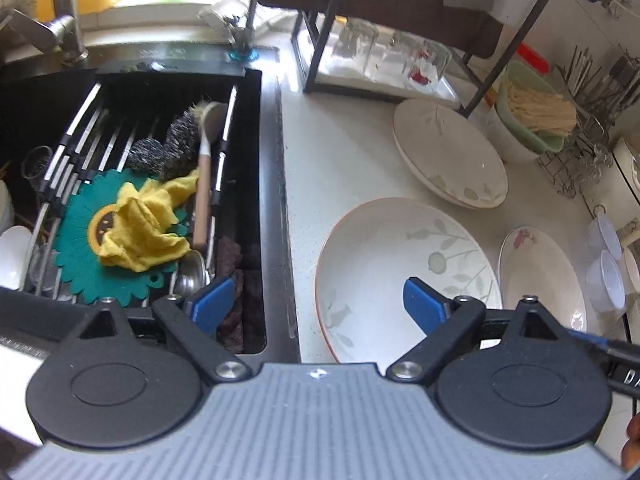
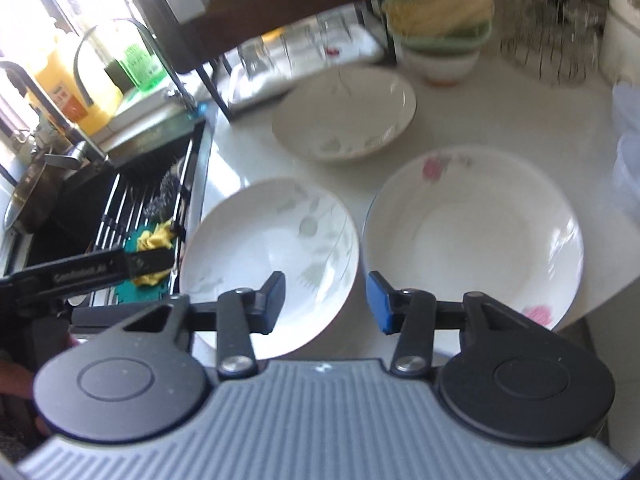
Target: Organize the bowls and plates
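Three white dishes lie on the pale counter (image 1: pixel 340 160). A leaf-patterned plate (image 1: pixel 400 248) (image 2: pixel 260 240) is nearest the sink. A pink-flowered plate (image 1: pixel 540 276) (image 2: pixel 472 232) sits to its right, and a leaf-patterned stack (image 1: pixel 448 152) (image 2: pixel 344 112) sits farther back. My left gripper (image 1: pixel 318 306) is open wide and hangs above the first plate's left rim, one finger over the sink and the other over the plate. My right gripper (image 2: pixel 326 302) is partly open above the spot where the two near plates meet. Its pads touch nothing.
The dark sink (image 1: pixel 272 200) at left holds a wire rack, yellow cloth (image 1: pixel 140 236), brush and steel wool. A black rack with glasses (image 1: pixel 380 60) stands behind. A green bowl of pale sticks (image 1: pixel 532 116), a cutlery basket (image 1: pixel 580 152) and clear plastic cups (image 1: pixel 604 256) line the right side.
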`<state>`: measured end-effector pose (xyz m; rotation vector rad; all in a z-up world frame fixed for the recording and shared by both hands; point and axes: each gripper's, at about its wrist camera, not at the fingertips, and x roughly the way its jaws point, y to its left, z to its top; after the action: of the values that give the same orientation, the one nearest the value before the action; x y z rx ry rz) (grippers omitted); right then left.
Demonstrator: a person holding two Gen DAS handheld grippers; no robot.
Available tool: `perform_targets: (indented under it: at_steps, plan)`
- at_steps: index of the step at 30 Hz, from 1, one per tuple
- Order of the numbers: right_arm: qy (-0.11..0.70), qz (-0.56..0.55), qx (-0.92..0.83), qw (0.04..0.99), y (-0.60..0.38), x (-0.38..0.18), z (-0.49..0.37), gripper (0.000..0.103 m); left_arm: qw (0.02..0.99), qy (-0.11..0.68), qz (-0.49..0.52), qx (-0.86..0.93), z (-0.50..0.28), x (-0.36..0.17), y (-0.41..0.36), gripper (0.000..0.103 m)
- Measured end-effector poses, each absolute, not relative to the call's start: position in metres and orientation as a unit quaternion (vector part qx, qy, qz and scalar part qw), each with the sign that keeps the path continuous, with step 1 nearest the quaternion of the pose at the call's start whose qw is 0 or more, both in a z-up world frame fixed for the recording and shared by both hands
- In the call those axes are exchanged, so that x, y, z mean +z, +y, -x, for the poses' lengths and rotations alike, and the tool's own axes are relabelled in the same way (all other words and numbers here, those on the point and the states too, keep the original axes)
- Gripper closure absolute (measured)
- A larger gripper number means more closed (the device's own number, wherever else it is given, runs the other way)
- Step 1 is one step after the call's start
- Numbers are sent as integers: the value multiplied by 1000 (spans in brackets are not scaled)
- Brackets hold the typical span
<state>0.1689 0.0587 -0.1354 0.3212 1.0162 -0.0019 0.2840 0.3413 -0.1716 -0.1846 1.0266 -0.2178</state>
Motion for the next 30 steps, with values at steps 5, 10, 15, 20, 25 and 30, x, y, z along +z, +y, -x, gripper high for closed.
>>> perform_targets:
  at_steps: [5,10,15,20,25,30]
  plan:
    - [508,-177,-29,843,64,-163,-173,57,858,494,43,-133,-300,-191,333,15]
    - [516,-189,-53,834,59,-178,-181,58,853,502,27,-142,-315,-206,325,33]
    - [515,-190,-58,833,61,-185,-185,66,850,505,37,-146,-323,-214,320,53]
    - [511,-207,-70,831,62,-189,-184,82,848,504,54,-156,-331,-221,320,69]
    - [505,-209,-68,834,64,-192,-187,85,847,503,43,-165,-336,-224,314,76]
    - [499,-221,-70,835,62,-197,-192,85,842,508,36,-180,-339,-226,312,76]
